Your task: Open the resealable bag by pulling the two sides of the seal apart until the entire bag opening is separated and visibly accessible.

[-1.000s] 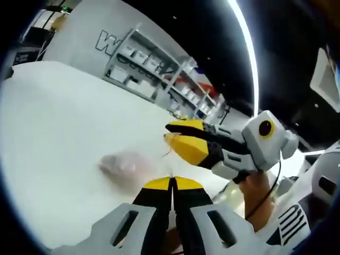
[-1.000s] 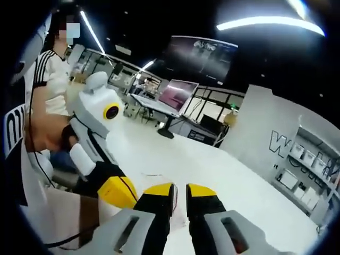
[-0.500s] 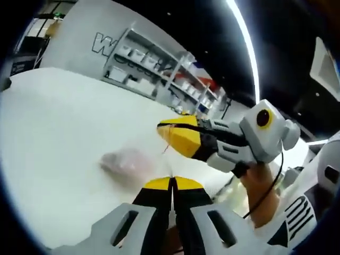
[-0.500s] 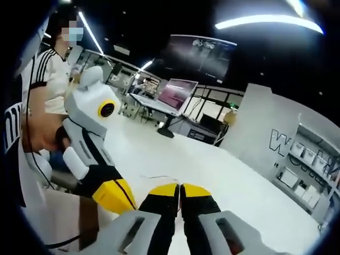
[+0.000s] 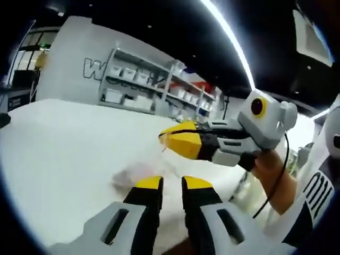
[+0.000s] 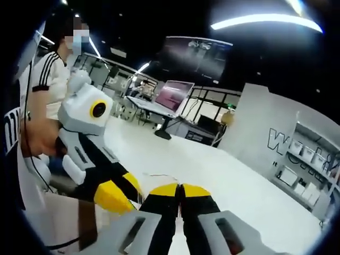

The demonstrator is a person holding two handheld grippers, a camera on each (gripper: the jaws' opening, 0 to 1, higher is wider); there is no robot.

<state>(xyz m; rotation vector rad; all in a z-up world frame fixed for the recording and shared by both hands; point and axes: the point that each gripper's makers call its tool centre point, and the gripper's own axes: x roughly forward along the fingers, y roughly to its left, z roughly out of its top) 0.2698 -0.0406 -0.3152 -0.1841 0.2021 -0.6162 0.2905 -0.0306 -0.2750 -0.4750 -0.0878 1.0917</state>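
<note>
While the bag (image 5: 139, 174) lies on the white table (image 5: 58, 154) as a pale, blurred, pinkish film just beyond the left gripper (image 5: 171, 184), little can be read of its seal — the plastic is too faint to say whether the two sides are parted or joined. Its near edge seems to rise toward the right gripper (image 5: 166, 139), which reaches in just above and to the right of the bag with its yellow tips drawn together; a thin reddish thread or strip shows at those tips, so I judge it is pinching one lip of the bag, though the contact itself is too small to be sure. The left gripper's jaws stand spread with a clear gap, nothing between them, at the bag's near side. In the right gripper view the right gripper (image 6: 179, 189) has its jaws pressed together, with a thin line on the table just past them, and the left gripper (image 6: 114, 195) sits beside it. As a judgement, the task is at an early or middle stage: one side may be held, the other is not gripped, and a wide, accessible mouth is not yet seen. Behind the bag stand shelves (image 5: 154, 87) and a grey wall.
</note>
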